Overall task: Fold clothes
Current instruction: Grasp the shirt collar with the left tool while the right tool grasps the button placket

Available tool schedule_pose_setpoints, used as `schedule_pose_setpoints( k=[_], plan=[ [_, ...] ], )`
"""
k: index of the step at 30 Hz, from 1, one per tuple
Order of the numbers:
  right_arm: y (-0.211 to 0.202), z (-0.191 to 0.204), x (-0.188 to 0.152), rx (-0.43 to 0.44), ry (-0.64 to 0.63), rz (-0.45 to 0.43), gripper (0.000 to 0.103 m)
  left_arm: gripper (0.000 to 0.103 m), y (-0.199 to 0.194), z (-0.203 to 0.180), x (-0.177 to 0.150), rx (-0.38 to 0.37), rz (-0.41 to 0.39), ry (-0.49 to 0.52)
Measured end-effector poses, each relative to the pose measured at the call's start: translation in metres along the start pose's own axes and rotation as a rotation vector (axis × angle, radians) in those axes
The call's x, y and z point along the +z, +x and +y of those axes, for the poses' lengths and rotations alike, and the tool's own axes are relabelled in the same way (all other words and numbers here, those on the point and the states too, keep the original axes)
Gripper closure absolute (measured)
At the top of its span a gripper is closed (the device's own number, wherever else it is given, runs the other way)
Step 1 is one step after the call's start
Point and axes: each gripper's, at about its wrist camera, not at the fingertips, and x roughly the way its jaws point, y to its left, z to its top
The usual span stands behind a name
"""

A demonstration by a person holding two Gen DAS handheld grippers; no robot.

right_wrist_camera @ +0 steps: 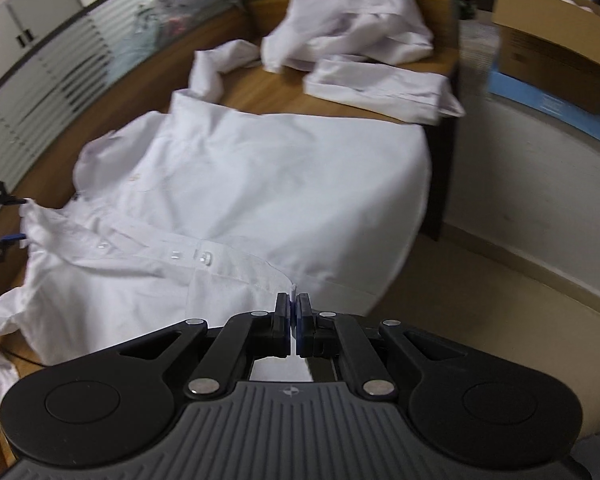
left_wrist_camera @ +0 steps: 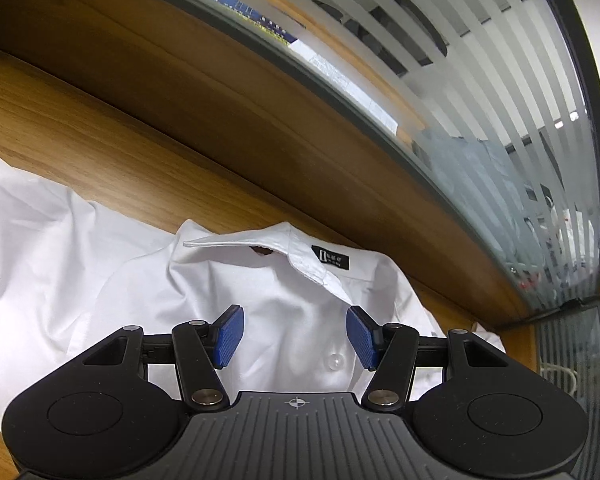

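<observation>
A white button-up shirt [right_wrist_camera: 260, 184] lies spread on the wooden desk [left_wrist_camera: 100, 128], front side up. Its collar [left_wrist_camera: 260, 242] and black neck label [left_wrist_camera: 331, 258] are in the left wrist view. My left gripper [left_wrist_camera: 295, 315] hovers just below the collar and above a button [left_wrist_camera: 335, 361]. It is open, with only the flat shirt under its blue pads [left_wrist_camera: 230, 334]. My right gripper [right_wrist_camera: 293, 302] is shut on the bottom corner of the shirt's button placket [right_wrist_camera: 204, 258], at the desk's near edge. A thin strip of white cloth shows between its fingers.
A pile of other white clothes [right_wrist_camera: 352, 20] and a long folded white piece [right_wrist_camera: 380, 84] lie at the desk's far end. A cardboard box [right_wrist_camera: 556, 40] sits beyond on the right. A striped glass partition [left_wrist_camera: 460, 100] borders the desk. The floor [right_wrist_camera: 500, 300] lies to the right.
</observation>
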Motion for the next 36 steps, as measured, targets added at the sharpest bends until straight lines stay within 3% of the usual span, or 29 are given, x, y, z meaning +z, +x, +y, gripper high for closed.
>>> schedule_pose_setpoints(
  k=[8,17,18,20,21,22,32,36],
  plan=[
    [0.003,-0.026,-0.016,-0.137,0.067,0.001,0.100,0.041,-0.002,-0.010,-0.002,-0.020,0.012,0.048],
    [0.007,-0.028,-0.029,-0.141,0.083,0.021,0.100,0.043,0.020,-0.028,0.004,0.021,0.061,0.058],
    [0.007,-0.027,-0.028,-0.141,0.084,0.022,0.100,0.045,0.024,-0.031,0.004,0.033,0.068,0.067],
    [0.008,-0.027,-0.028,-0.142,0.085,0.024,0.100,0.070,0.032,-0.034,0.002,0.060,0.080,0.101],
    [0.009,-0.027,-0.028,-0.142,0.085,0.025,0.100,0.093,0.036,-0.035,0.001,0.077,0.086,0.120],
    [0.009,-0.027,-0.028,-0.143,0.085,0.025,0.100,0.097,0.038,-0.034,0.001,0.073,0.089,0.127],
    [-0.006,-0.026,-0.018,-0.125,0.079,-0.029,0.100,0.099,0.010,-0.050,0.031,-0.140,0.065,0.142],
    [0.002,-0.033,-0.016,-0.147,0.085,-0.018,0.100,0.098,0.026,-0.060,0.030,-0.125,0.099,0.199]
  ],
)
